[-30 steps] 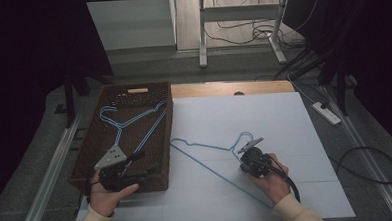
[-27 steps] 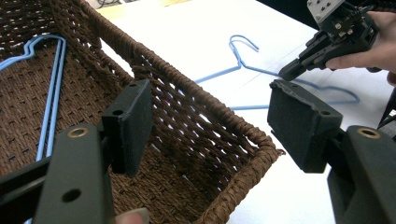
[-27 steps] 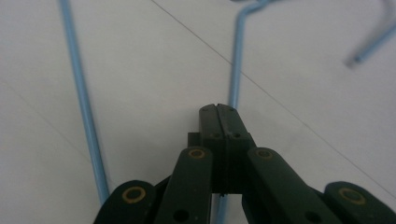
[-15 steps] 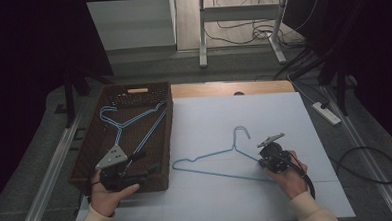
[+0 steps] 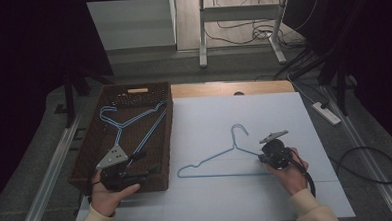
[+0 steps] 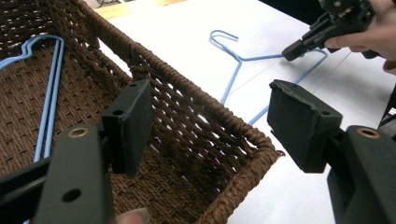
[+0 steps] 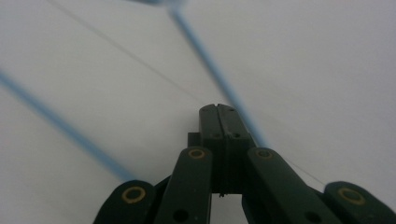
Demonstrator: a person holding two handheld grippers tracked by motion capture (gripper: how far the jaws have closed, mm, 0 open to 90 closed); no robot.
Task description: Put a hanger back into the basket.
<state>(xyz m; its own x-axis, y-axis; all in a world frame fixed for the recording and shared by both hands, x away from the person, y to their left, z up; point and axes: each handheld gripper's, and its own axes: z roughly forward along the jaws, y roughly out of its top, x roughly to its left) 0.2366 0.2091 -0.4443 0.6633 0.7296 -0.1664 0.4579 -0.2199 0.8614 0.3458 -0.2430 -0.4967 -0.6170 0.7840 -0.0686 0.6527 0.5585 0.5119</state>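
Observation:
A blue wire hanger (image 5: 222,175) lies flat on the white table top (image 5: 264,112), hook pointing away from me. My right gripper (image 5: 262,157) is shut, its tips down at the hanger's right corner. In the right gripper view the shut jaws (image 7: 219,108) have a blurred hanger wire (image 7: 210,70) running past on each side, none in the seam. In the left gripper view, the right gripper (image 6: 289,50) touches the hanger (image 6: 232,77). My left gripper (image 5: 148,162) (image 6: 212,123) stands open over the near right corner of a brown wicker basket (image 5: 169,121) (image 6: 196,98), nothing between its pads.
More blue hangers (image 5: 119,126) (image 6: 49,93) lie inside the basket at the table's left. A wooden strip (image 5: 233,89) edges the far side of the table. A power strip (image 5: 325,112) and cables lie on the floor to the right.
My right gripper moved to the right, and the hanger swung round with it to lie flat with its hook pointing away. The left gripper stayed where it was.

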